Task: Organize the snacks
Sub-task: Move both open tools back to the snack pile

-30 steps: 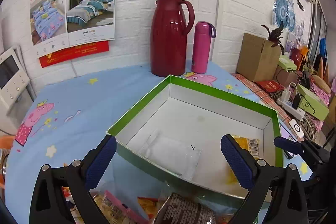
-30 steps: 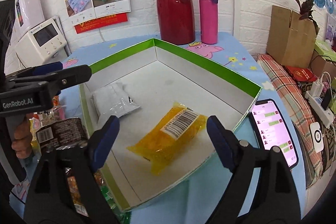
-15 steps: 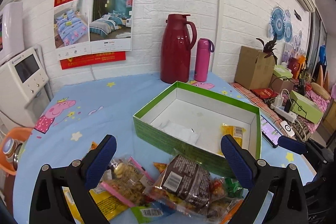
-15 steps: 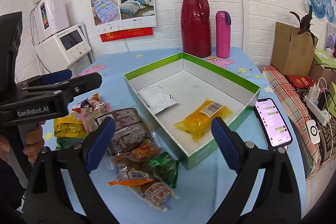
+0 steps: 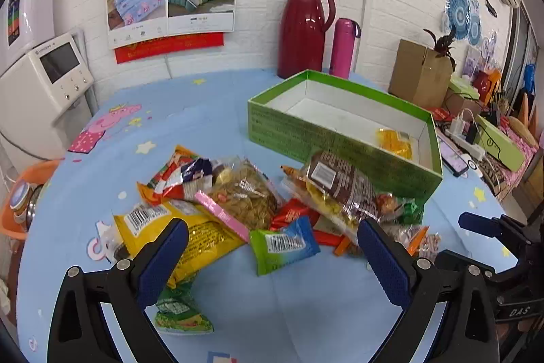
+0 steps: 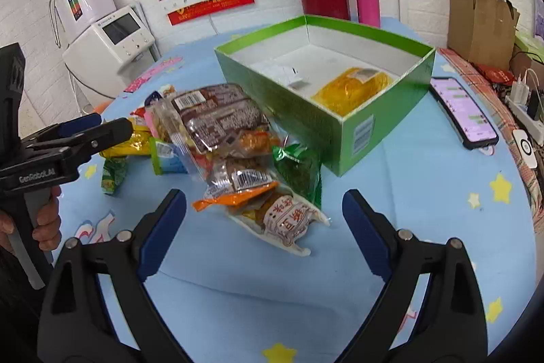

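Two grippers, both empty. Left gripper [image 5: 272,256]: blue-padded fingers [image 5: 163,257] spread wide, holding nothing, touching nothing, poised above the near edge of the snack pile [image 5: 258,196]. Right gripper [image 6: 264,228]: fingers [image 6: 365,232] likewise spread wide and empty, above the worktop [image 6: 425,199] just short of a white-and-brown packet [image 6: 289,221].

Snack pile: loose packets heaped on the blue worktop against the green box [image 5: 340,138], its near wall touched by a brown packet [image 6: 217,116]. Also noted: yellow bag [image 5: 176,227], green-and-blue packet [image 5: 284,242], noodle bag [image 5: 248,196].

Green box: open-topped, white inside, holding one yellow packet [image 6: 350,87] and one white packet [image 6: 285,75].

Phone [image 6: 464,111]: flat on worktop, right of box, screen lit.
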Action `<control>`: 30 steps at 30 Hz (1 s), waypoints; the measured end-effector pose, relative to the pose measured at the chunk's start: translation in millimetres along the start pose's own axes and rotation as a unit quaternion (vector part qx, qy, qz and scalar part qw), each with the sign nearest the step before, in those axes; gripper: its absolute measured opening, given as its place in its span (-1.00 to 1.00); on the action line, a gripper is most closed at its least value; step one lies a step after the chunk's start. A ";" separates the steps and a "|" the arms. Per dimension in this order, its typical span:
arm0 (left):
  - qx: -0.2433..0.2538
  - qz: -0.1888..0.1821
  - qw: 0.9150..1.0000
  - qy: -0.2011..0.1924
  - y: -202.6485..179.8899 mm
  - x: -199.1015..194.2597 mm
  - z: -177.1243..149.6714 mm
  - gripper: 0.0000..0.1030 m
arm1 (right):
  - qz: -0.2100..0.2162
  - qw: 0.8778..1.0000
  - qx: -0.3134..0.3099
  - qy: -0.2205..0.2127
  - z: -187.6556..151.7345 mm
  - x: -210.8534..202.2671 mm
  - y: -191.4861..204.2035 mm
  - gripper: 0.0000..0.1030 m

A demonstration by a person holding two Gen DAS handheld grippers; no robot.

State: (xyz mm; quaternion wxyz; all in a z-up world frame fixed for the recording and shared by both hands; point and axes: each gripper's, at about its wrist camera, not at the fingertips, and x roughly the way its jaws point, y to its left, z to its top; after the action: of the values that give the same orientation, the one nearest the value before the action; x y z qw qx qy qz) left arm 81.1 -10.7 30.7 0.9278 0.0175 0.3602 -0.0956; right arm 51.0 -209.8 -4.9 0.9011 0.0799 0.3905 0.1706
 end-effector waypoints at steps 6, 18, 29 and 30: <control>0.001 -0.015 1.000 0.013 0.6 4.2 -5.4 0.96 | 0.006 0.999 -0.035 0.009 11.5 25.0 19.1 0.81; 0.015 0.002 1.000 0.005 -1.4 7.4 -2.8 0.95 | 0.032 0.994 -0.092 0.047 -20.5 21.2 48.0 0.11; 0.004 -0.075 0.996 0.052 -1.0 -10.6 -36.5 0.85 | 0.058 0.997 -0.050 0.021 -50.7 -23.0 23.2 0.40; 0.003 -0.089 0.994 0.059 -2.7 -12.6 -40.7 0.84 | 0.050 0.998 -0.041 0.017 -49.5 -26.6 15.8 0.40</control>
State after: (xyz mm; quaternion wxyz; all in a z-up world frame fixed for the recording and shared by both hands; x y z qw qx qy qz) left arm 44.5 -7.2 9.1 0.8927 -0.0062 0.4141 -0.1776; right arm -6.0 -204.4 -16.3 0.8870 0.0597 0.3943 0.2326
